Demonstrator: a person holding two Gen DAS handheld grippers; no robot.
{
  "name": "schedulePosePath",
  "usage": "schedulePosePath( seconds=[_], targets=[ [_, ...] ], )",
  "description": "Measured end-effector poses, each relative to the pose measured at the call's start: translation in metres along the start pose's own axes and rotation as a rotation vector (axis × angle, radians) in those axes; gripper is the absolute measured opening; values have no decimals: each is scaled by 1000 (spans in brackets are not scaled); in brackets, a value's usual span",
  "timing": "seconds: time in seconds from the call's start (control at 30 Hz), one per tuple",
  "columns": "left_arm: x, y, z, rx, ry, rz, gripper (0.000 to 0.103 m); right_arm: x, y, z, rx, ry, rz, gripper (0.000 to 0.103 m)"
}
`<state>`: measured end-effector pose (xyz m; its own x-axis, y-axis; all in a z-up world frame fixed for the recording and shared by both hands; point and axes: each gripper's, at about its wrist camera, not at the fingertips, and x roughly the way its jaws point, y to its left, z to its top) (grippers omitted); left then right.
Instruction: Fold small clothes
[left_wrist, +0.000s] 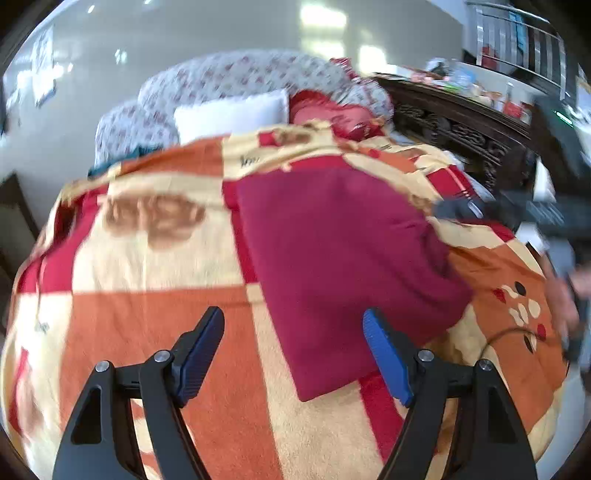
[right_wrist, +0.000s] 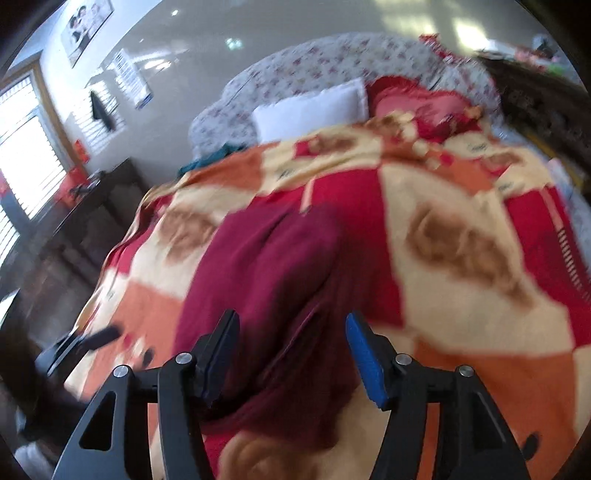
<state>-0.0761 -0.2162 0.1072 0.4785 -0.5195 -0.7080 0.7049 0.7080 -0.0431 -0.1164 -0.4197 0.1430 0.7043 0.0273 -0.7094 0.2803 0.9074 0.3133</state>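
The maroon garment (left_wrist: 343, 266) lies flat on the patchwork blanket (left_wrist: 147, 314), at twelve to one o'clock of the left gripper (left_wrist: 293, 356). Both the left and the right gripper (right_wrist: 291, 360) hover with tongs apart, holding nothing. It looks partly folded, so the next move likely calls for pinching an edge and carrying it across.

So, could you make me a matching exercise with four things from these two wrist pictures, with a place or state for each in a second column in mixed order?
Things:
1. dark red folded garment
2. white rectangular pillow
3. left gripper
4. orange, cream and red checked blanket

Places or states:
A. open, holding nothing
B. spread over the bed
C. at the head of the bed, against the floral headboard
D. lying flat on the blanket

Pairs: 1-D, 2-C, 3-A, 4-B
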Motion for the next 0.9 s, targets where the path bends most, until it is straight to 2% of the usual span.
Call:
schedulePosePath(
  seconds=[0.07,0.17,0.23,0.3,0.33,0.37,0.4,0.5,0.53,0.63,0.67,0.73,0.77,0.83,0.9],
  targets=[
    [13,2,-1,-16,25,16,77,6,15,-12,-13,17,11,66],
    [27,-6,-11,2,59,18,77,3,31,-21,-37,-19,-10,66],
    [32,-14,-17,22,72,18,77,-2,40,-25,-51,-30,21,66],
    [36,-18,-21,38,79,21,77,-3,50,-32,-110,-23,32,60],
    [38,-19,-22,39,81,24,77,2,54,-36,-143,-9,16,29],
    [38,-19,-23,38,85,24,77,9,53,-40,-153,8,-28,9],
    [39,-19,-24,34,91,19,77,13,47,-44,-129,14,-61,9],
    [33,-17,-27,38,92,6,77,3,29,-60,-93,-6,-55,6],
    [29,-17,-29,49,82,8,77,0,23,-69,-89,-6,-65,0],
    [34,-18,-33,45,89,10,77,20,-5,-87,-41,63,-156,0],
    [38,-19,-34,37,105,10,77,25,-14,-89,-5,70,-143,0],
    [36,-18,-36,22,109,2,77,16,-21,-89,43,43,-100,1],
    [33,-17,-36,22,101,-4,77,2,-21,-85,56,5,-61,2],
    [24,-17,-33,34,80,6,77,-24,-13,-76,49,-79,-39,5],
    [17,-16,-30,34,61,14,77,-43,2,-67,13,-136,1,29]
  ],
)
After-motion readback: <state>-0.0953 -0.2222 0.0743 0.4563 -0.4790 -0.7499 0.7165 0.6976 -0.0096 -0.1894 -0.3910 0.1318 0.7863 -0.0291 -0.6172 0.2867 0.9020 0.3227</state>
